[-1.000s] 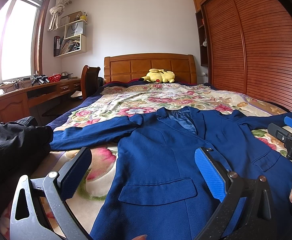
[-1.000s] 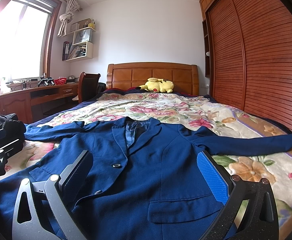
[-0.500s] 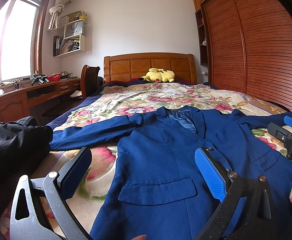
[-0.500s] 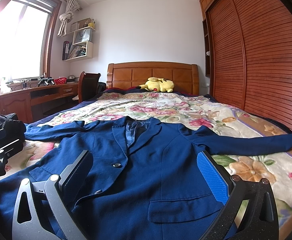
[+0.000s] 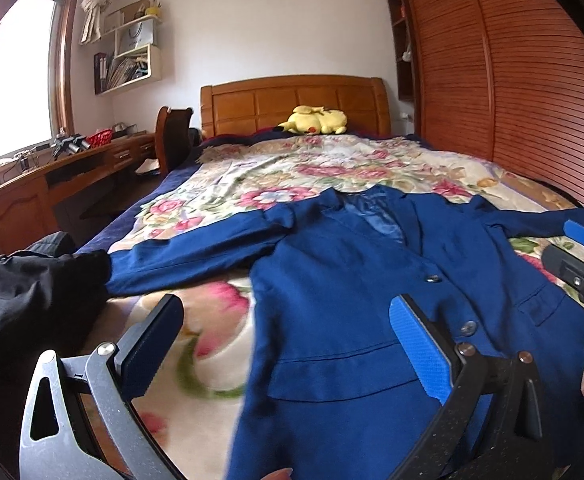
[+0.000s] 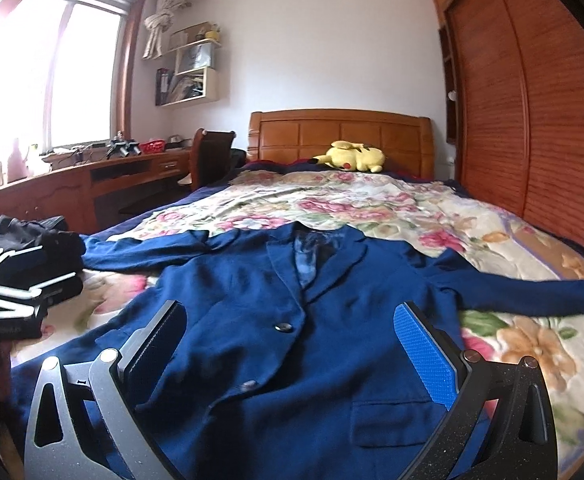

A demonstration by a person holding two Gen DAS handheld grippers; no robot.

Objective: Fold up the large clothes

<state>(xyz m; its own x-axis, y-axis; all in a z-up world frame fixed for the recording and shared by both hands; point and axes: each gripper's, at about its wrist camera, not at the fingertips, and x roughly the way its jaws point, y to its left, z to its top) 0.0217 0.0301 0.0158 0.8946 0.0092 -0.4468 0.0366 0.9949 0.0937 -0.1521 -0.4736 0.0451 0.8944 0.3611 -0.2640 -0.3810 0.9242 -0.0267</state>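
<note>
1. Both views have tipped up and drawn back since a moment ago — more of the blue jacket (image 5: 344, 280) shows, with two front buttons now plain in the left view.
2. The jacket lies flat, face up, on the bed (image 6: 372, 204), sleeves toward 9 and 3 o'clock.
3. Left claw (image 5: 284, 340) and right claw (image 6: 288, 344) both spread wide, empty — above the hem.
4. No writing can be read.

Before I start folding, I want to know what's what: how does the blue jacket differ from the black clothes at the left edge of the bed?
The blue jacket lies spread flat, front up, sleeves out to both sides; the black clothes sit bunched in a heap. The jacket covers the bed's near middle; the black clothes sit at its left edge. Both rest on the floral bedspread, untouched by either gripper.
</note>
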